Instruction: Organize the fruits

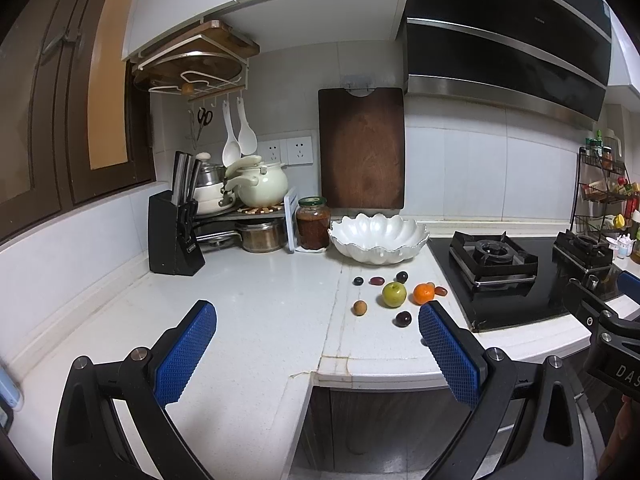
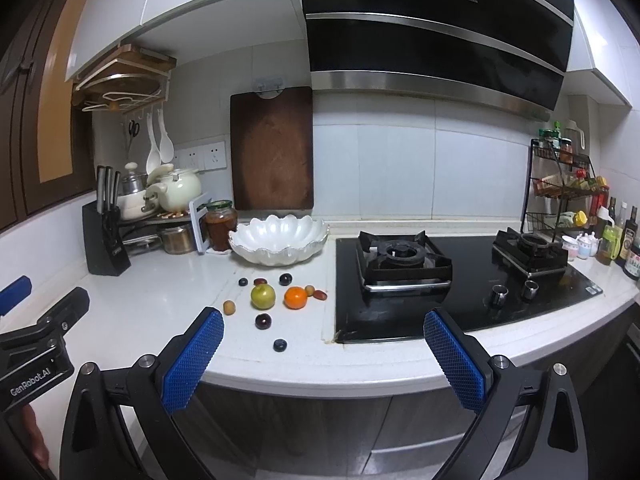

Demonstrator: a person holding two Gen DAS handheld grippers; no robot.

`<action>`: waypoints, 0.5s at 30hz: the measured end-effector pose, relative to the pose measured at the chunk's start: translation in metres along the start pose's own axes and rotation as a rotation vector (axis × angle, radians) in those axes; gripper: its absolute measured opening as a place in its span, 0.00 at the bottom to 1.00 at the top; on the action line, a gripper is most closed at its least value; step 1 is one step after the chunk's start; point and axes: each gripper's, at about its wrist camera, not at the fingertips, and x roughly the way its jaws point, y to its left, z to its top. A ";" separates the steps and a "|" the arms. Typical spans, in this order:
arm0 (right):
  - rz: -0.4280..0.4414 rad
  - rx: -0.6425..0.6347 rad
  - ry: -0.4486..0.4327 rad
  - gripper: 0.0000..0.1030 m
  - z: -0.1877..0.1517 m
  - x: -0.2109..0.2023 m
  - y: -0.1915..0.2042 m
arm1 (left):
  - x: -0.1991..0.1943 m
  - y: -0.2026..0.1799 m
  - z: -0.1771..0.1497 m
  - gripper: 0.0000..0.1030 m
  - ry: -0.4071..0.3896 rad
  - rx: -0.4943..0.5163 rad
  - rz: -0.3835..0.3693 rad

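Observation:
Several fruits lie loose on the white counter in front of an empty white scalloped bowl (image 1: 378, 238) (image 2: 279, 244): a green apple (image 1: 394, 294) (image 2: 263, 296), an orange tangerine (image 1: 423, 293) (image 2: 296, 297), a small tan fruit (image 1: 360, 307) (image 2: 229, 306), dark plums (image 1: 403, 318) (image 2: 263, 321), red grapes (image 1: 376, 280) and a blueberry (image 2: 280, 345) near the counter's front edge. My left gripper (image 1: 318, 314) is open and empty, held back from the fruits. My right gripper (image 2: 324, 322) is open and empty, also short of them.
A black gas hob (image 2: 460, 280) (image 1: 516, 272) lies right of the fruits. A knife block (image 1: 174, 236), pots, a jar (image 1: 313, 222) and a leaning wooden board (image 1: 362, 148) stand at the back. A spice rack (image 2: 560, 184) and bottles stand far right.

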 end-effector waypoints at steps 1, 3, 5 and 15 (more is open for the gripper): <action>0.000 0.003 0.000 0.99 0.000 0.000 0.000 | -0.001 0.000 0.000 1.00 0.000 0.000 0.000; 0.002 0.003 0.001 0.99 0.000 0.000 0.001 | -0.001 0.000 0.000 1.00 -0.001 0.001 0.002; 0.005 0.003 -0.001 0.99 0.000 -0.001 -0.001 | -0.002 0.000 0.000 1.00 -0.002 0.000 0.005; 0.015 -0.004 -0.006 0.99 0.005 0.000 -0.002 | -0.005 0.002 0.002 1.00 -0.007 -0.004 0.013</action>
